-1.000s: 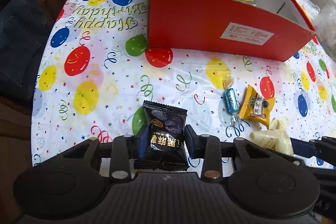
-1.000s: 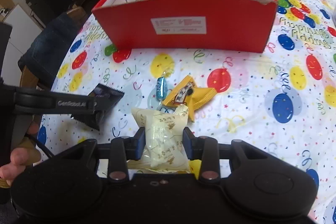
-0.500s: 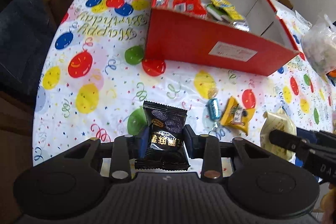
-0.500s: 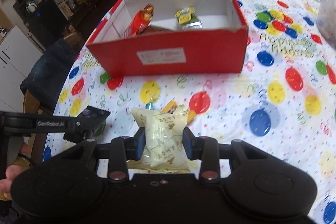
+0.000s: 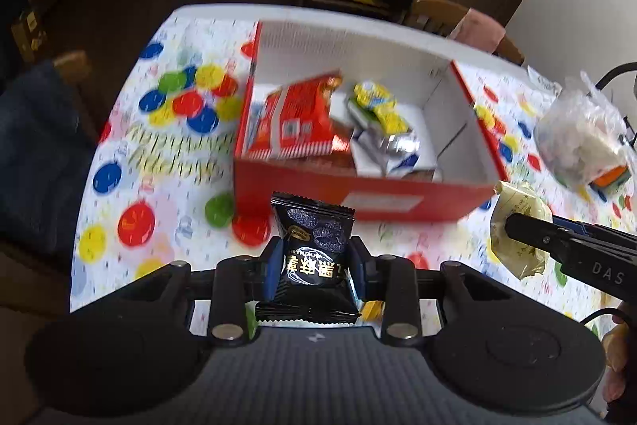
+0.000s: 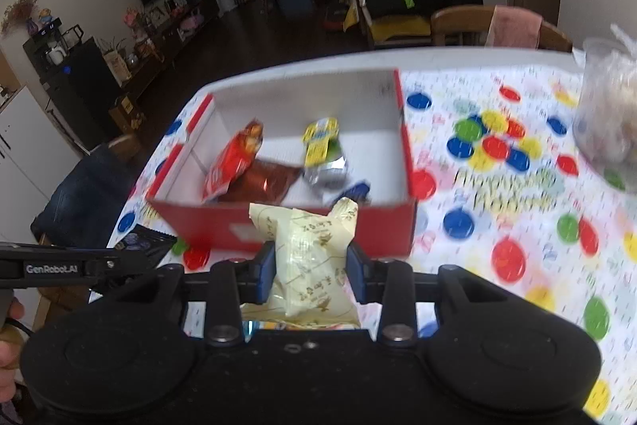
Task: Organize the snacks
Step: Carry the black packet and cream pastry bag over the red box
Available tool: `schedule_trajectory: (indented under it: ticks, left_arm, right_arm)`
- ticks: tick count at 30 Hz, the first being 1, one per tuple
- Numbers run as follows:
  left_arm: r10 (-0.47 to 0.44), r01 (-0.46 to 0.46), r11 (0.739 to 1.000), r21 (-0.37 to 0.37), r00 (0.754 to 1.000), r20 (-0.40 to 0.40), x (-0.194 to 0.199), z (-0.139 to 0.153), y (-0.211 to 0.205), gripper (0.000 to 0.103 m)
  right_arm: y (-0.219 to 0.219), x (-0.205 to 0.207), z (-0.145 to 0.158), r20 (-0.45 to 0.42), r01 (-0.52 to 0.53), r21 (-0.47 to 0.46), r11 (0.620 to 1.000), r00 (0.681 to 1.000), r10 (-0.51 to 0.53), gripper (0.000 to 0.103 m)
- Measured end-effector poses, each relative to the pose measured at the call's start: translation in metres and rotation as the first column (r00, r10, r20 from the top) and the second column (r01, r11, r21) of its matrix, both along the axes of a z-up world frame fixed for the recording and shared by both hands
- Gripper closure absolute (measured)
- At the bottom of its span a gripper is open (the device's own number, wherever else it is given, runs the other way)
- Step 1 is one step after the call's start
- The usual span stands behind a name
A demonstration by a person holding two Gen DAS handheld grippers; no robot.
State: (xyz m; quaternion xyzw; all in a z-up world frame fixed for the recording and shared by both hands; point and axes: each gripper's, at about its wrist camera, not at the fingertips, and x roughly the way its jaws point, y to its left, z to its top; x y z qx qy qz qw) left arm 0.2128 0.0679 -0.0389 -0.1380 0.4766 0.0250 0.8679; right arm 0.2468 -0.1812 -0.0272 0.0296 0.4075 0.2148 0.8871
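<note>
My left gripper (image 5: 314, 267) is shut on a black snack packet (image 5: 312, 249) and holds it in the air in front of the red box (image 5: 358, 198). My right gripper (image 6: 310, 265) is shut on a pale yellow snack packet (image 6: 310, 257), also in the air before the red box (image 6: 302, 226). The box holds a red packet (image 5: 294, 122), a yellow-green packet (image 5: 378, 102) and silver packets (image 5: 394, 146). The yellow packet also shows at the right of the left wrist view (image 5: 517, 230). The black packet shows at the left of the right wrist view (image 6: 143, 245).
The table has a balloon-print "Happy Birthday" cloth (image 6: 497, 186). A clear plastic bag of snacks (image 5: 581, 134) lies to the right of the box. Wooden chairs (image 6: 477, 26) stand at the far edge, and a chair with dark cloth (image 5: 36, 146) at the left.
Both grippers have risen and moved toward the red box with their packets; the box interior now shows from above. The loose blue candy and orange packet have dropped out of view.
</note>
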Motion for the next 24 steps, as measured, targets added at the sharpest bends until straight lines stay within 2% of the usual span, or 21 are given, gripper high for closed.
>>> schedule_trajectory:
  ticks: [8, 12, 16, 24]
  left_arm:
    - [-0.01, 0.008, 0.999, 0.036, 0.998, 0.055, 0.033, 0.024, -0.007, 0.069]
    - [-0.011, 0.007, 0.998, 0.059, 0.997, 0.07, 0.052, 0.032, -0.007, 0.069]
    - [-0.001, -0.004, 0.997, 0.073, 0.997, 0.074, 0.073, 0.036, -0.005, 0.069]
    - [0.031, -0.037, 0.992, 0.121, 0.998, 0.053, 0.119, 0.034, 0.003, 0.069]
  right_arm:
    - [-0.002, 0.035, 0.017, 0.049, 0.014, -0.005, 1.0, 0.999, -0.014, 0.068]
    - [-0.005, 0.057, 0.023, 0.012, 0.012, 0.051, 0.999, 1.0, -0.013, 0.068]
    - [0.0, 0.077, 0.026, 0.026, 0.004, 0.032, 0.999, 1.0, -0.005, 0.068]
    - [0.016, 0.122, 0.019, -0.027, -0.038, 0.044, 0.998, 0.999, 0.039, 0.068]
